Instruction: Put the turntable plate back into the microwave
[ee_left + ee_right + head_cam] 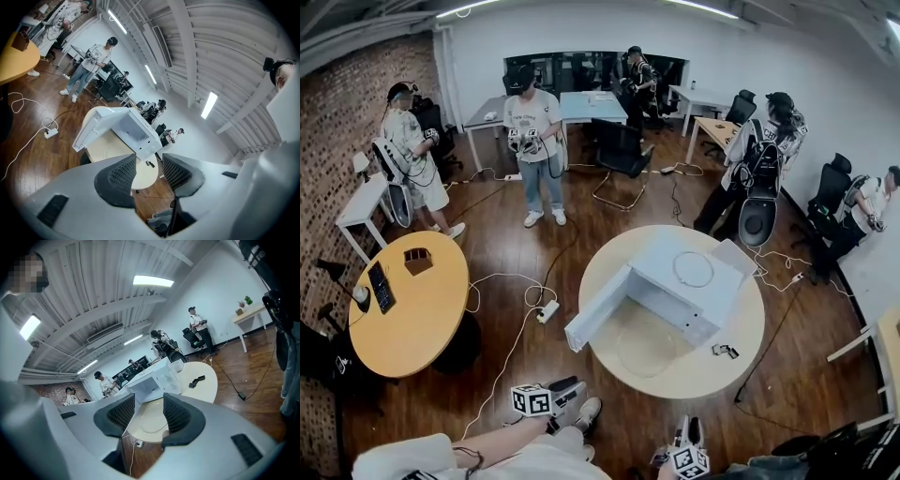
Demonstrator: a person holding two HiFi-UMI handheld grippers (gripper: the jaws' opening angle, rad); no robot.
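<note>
Approach step is under way, by my judgement. Left gripper (149, 161) and right gripper (149, 411) are holding their fingers apart, empty. The turntable plate (153, 421) is lying well ahead of the right fingers, before the open microwave (157, 378). Next, the fingers need to straddle its rim.

surface: round table (748, 336) | on it: microwave (675, 286), door open; turntable plate (642, 352); small black object (725, 352)
</note>
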